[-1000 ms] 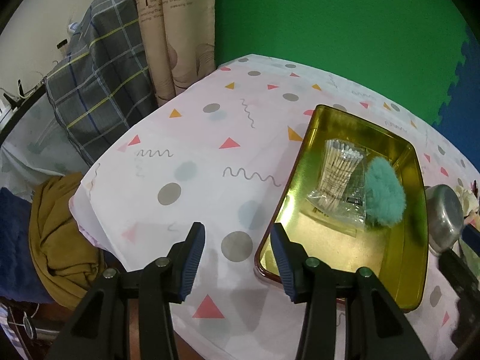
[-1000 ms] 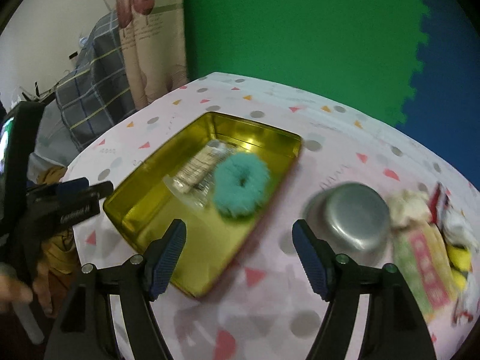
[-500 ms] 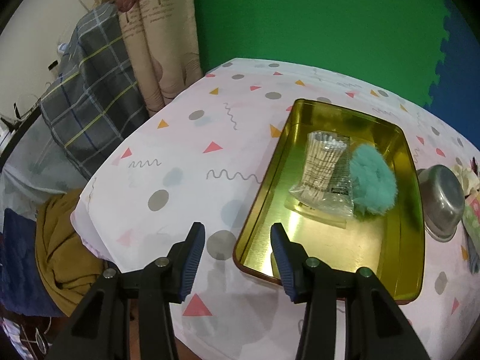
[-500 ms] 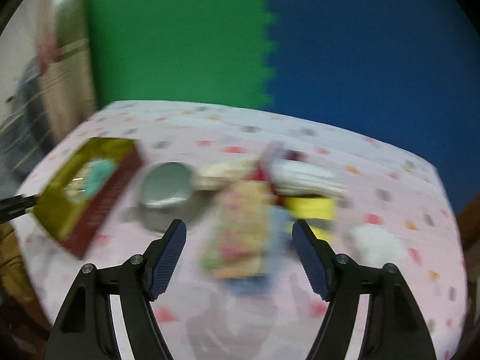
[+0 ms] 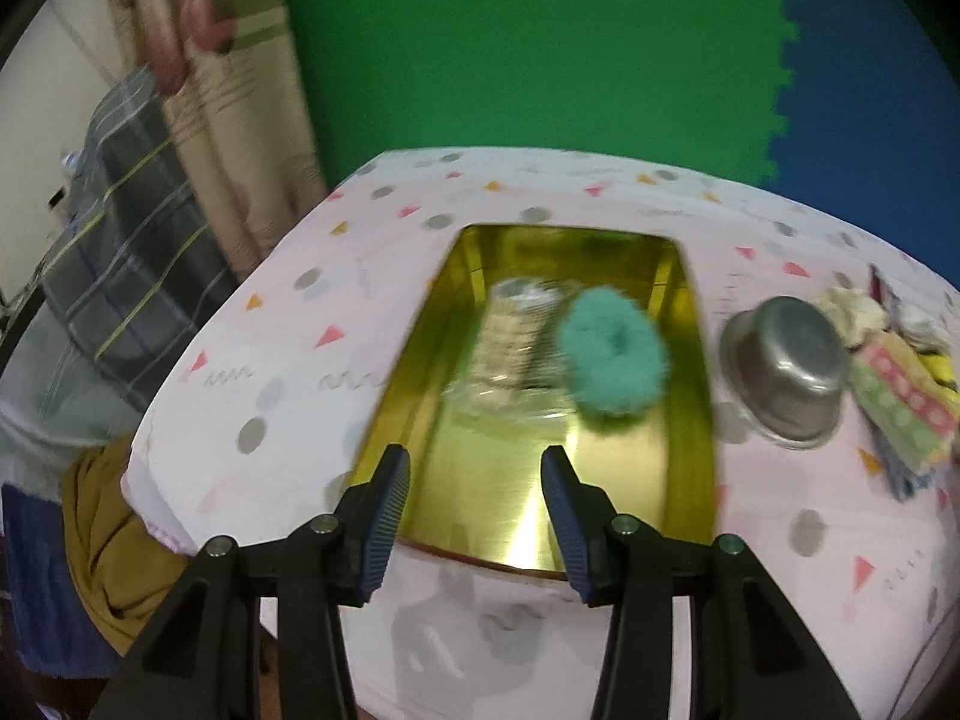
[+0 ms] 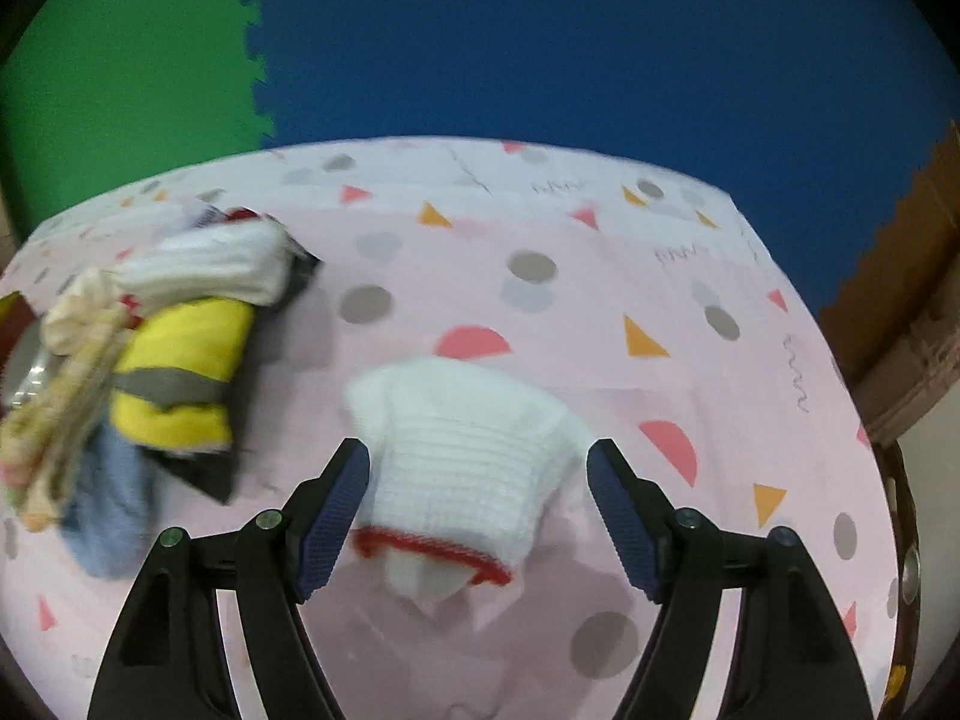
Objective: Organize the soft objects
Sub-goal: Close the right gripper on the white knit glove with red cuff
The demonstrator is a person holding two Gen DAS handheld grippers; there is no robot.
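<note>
With my right tongs [image 6: 477, 510] spread wide and empty astride the white sock [image 6: 462, 468] lying on the tabletop [image 6: 600, 276], I'd lower squarely before pinching its ribbed middle.

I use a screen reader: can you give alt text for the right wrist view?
The open right gripper hangs over a white sock with a red cuff, which lies between its fingers on the pink tablecloth. A pile of socks lies to the left.
</note>
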